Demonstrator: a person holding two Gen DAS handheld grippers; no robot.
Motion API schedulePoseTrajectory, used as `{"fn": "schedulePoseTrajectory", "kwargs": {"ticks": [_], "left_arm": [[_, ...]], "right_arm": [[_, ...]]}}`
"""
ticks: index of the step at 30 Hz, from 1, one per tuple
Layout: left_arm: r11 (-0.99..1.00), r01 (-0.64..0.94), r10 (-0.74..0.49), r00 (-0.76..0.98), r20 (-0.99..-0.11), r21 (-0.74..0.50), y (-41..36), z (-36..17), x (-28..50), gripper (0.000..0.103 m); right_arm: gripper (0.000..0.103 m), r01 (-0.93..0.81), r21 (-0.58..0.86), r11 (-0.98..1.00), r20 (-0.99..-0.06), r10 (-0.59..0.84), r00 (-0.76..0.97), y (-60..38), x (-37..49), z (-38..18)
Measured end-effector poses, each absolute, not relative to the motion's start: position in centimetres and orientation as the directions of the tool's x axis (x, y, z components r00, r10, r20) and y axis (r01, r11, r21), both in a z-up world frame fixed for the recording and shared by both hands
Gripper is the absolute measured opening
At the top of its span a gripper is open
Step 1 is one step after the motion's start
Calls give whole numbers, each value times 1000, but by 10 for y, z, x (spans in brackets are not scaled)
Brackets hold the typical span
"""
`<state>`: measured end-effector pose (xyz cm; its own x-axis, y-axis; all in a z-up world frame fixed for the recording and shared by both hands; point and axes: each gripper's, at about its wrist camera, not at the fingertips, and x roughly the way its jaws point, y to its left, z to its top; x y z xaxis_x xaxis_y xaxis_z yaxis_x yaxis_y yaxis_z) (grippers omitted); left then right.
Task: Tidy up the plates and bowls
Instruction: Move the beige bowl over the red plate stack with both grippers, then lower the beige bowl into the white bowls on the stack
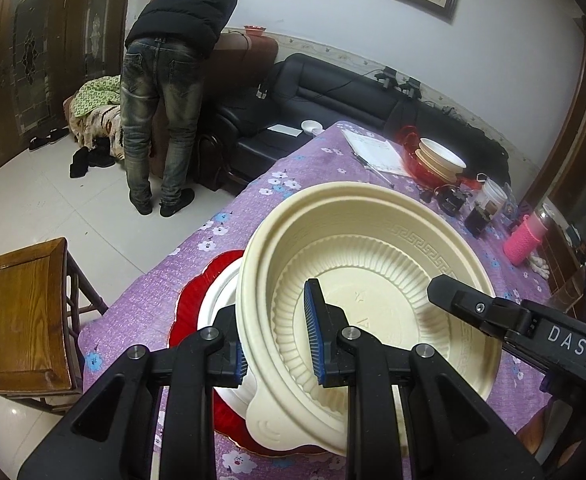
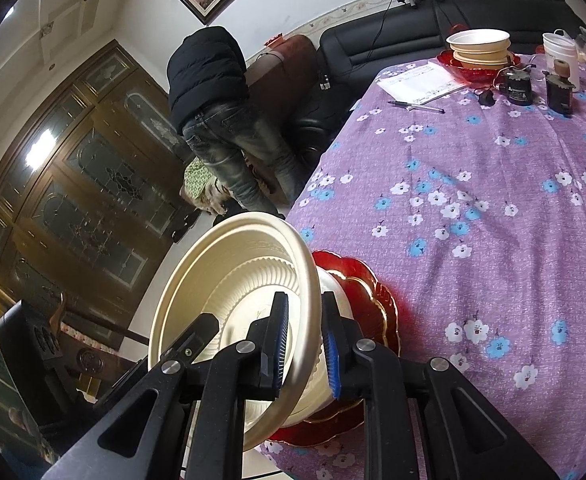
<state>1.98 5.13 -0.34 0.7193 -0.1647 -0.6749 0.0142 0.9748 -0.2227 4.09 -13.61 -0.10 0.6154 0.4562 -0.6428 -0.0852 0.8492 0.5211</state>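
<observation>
The left gripper (image 1: 279, 340) pinches the near rim of a cream, round, ribbed plastic bowl (image 1: 373, 272): one blue ribbed pad sits inside the wall, the other outside. The right gripper (image 2: 307, 344) clamps the same bowl's (image 2: 229, 292) opposite rim the same way, tilting it. Beneath the bowl sits a white bowl (image 1: 217, 300) on a glossy red scalloped plate (image 1: 197, 300), close to the edge of the table under its purple flowered cloth (image 2: 473, 200). Ahead of the right gripper the cloth lies bare up to a far stack of cream bowls (image 2: 479, 46) in a red dish. Only the left view shows a wooden stool (image 1: 23, 312) beside the table.
</observation>
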Motion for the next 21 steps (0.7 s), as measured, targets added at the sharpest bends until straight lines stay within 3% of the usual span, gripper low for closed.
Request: {"fn": "schedulePoseTrajectory", "kwargs": {"ticks": [21], "left_arm": [[973,-9,-159,692,-704,-229,62,-17,33,20]], "right_arm": [[19,-75,524,848,-662,461,590,-122,49,-11]]}}
